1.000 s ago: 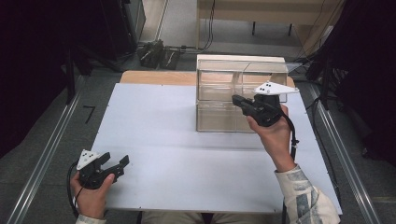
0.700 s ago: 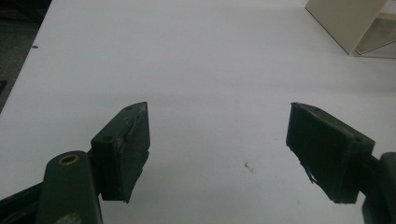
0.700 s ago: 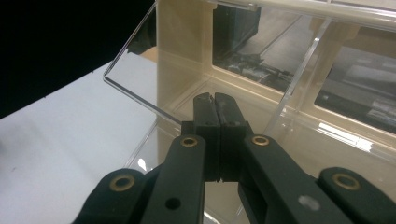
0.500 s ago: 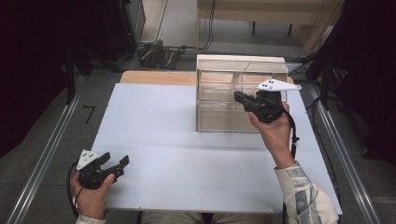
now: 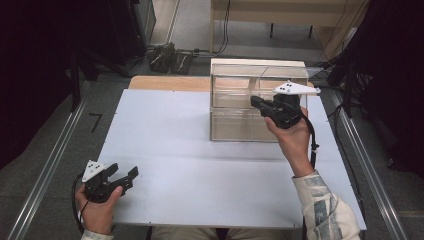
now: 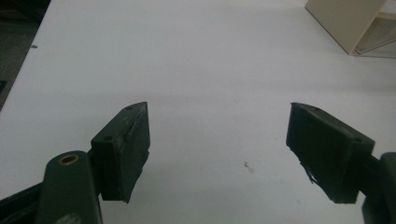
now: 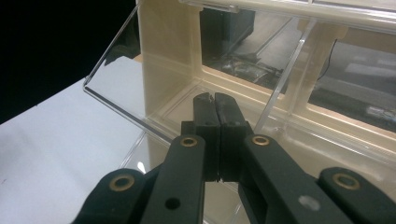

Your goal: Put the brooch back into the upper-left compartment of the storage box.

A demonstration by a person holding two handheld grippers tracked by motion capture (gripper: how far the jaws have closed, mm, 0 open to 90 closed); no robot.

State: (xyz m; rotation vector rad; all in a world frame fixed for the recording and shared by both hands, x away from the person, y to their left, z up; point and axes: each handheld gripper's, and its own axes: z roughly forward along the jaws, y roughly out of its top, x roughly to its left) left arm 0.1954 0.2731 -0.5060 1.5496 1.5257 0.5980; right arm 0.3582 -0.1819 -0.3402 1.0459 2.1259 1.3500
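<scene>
1. High view: a clear plastic box (image 5: 240, 107) with two levels stands on the far right part of the white bench (image 5: 200, 165). The right tongs (image 5: 256, 101) are held by the right hand (image 5: 292, 137) at the front of the box, at the height of its upper level, with the tips pointing to the left. A grey three-cornered plate sits on top of them. The left tongs (image 5: 131, 176) rest low at the near left corner of the bench, in the left hand (image 5: 97, 210), well apart from the box.

2. Left gripper view: the two black jaws of the left tongs (image 6: 217, 140) stand wide apart, with nothing between them, just the bare white bench (image 6: 210, 60) under them. A corner of the box (image 6: 345, 23) shows at the top right, far away.

3. Right gripper view: the jaws of the right tongs (image 7: 215, 97) are pressed together and grip nothing. Their tips reach into the open upper compartment of the box (image 7: 173, 60), just beside its tilted transparent flap (image 7: 116, 79). Whether the tips touch the flap, I cannot tell.
</scene>
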